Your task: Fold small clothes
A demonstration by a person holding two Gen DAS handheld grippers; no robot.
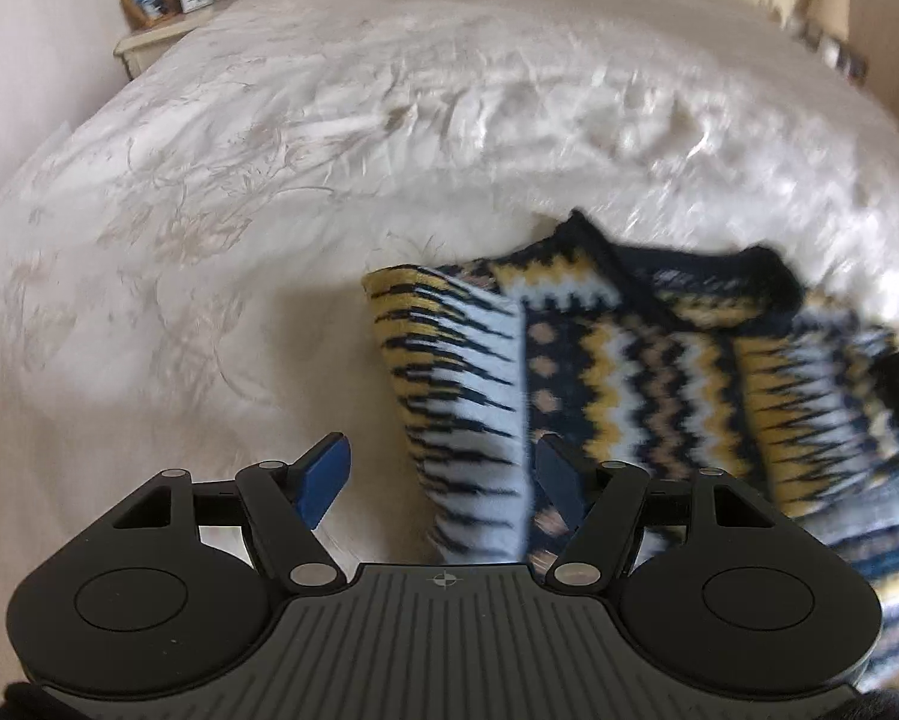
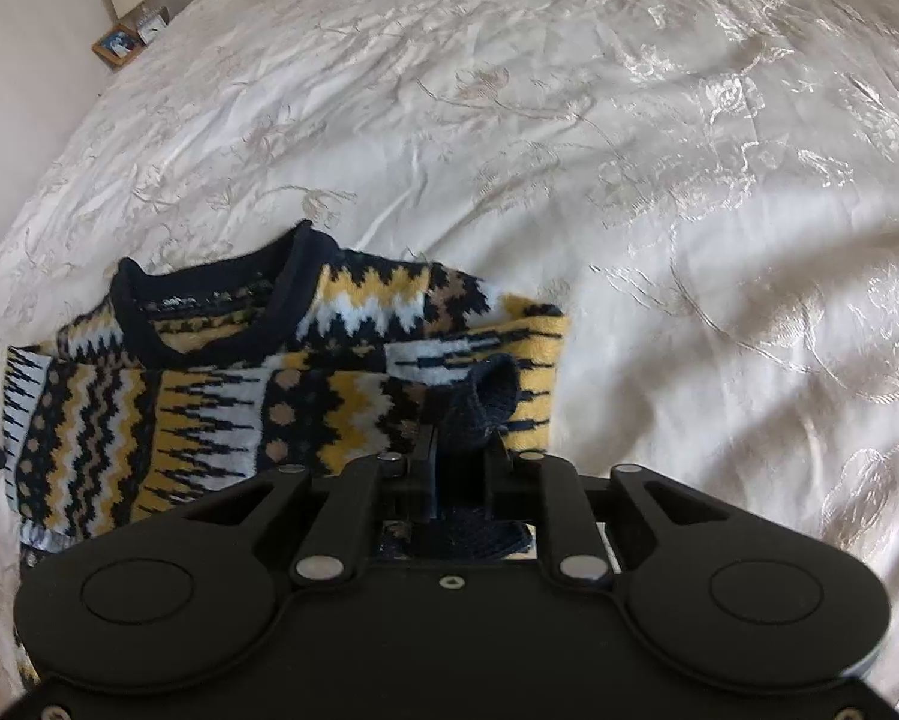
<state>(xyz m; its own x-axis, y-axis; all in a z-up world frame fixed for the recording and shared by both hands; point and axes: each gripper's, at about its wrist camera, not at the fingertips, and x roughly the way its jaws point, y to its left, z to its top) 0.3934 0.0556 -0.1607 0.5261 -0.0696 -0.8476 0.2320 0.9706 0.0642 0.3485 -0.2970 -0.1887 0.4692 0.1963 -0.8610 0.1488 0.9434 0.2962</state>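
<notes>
**Right gripper pinches the cuff**

Here the right gripper [image 2: 458, 444], angled steeply down, is pinched on the dark cuff [image 2: 485, 402] of the patterned sweater [image 2: 209, 396]. The left gripper [image 1: 443, 474] hangs spread over its folded sleeve [image 1: 467, 396]. Beyond lies the white bedspread [image 2: 629, 180].

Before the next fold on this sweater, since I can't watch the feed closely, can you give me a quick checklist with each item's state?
1. right gripper shut on the dark cuff: ok.
2. left gripper open: ok.
3. Left gripper's pads holding the sweater: not ok, cloth sits between them ungripped.
4. Sweater resting on the bedspread: ok.
5. Neckline flat: cannot tell.
</notes>
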